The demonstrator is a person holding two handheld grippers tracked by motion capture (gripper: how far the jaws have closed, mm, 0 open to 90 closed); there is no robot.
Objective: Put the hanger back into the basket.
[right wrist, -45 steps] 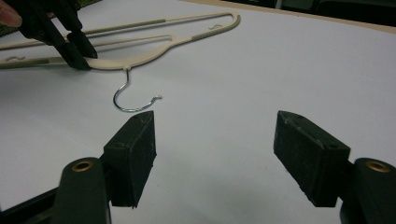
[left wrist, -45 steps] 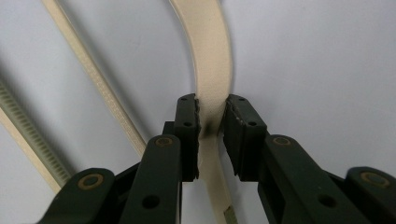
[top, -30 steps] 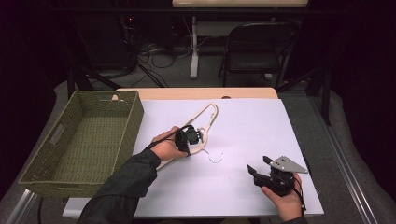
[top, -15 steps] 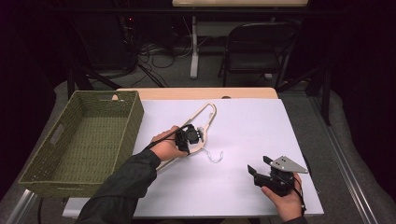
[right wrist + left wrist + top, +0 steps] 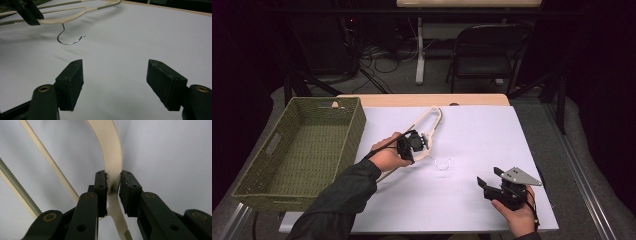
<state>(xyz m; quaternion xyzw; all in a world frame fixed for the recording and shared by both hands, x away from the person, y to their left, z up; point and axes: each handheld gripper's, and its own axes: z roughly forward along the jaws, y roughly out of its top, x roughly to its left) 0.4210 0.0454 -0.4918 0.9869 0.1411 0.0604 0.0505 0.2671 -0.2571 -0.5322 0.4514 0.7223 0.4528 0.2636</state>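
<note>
On my worktop, white-covered: one cream hanger, lying just right of the green woven basket and reaching toward the far edge, its wire hook pointing to the near side. My left tongs are clamped on the hanger's flat cream arm (jaws pressed against both faces, seen close in the left gripper view). My right tongs sit wide open, holding nothing, low over bare worktop at the near right, well apart from the hanger.
</note>
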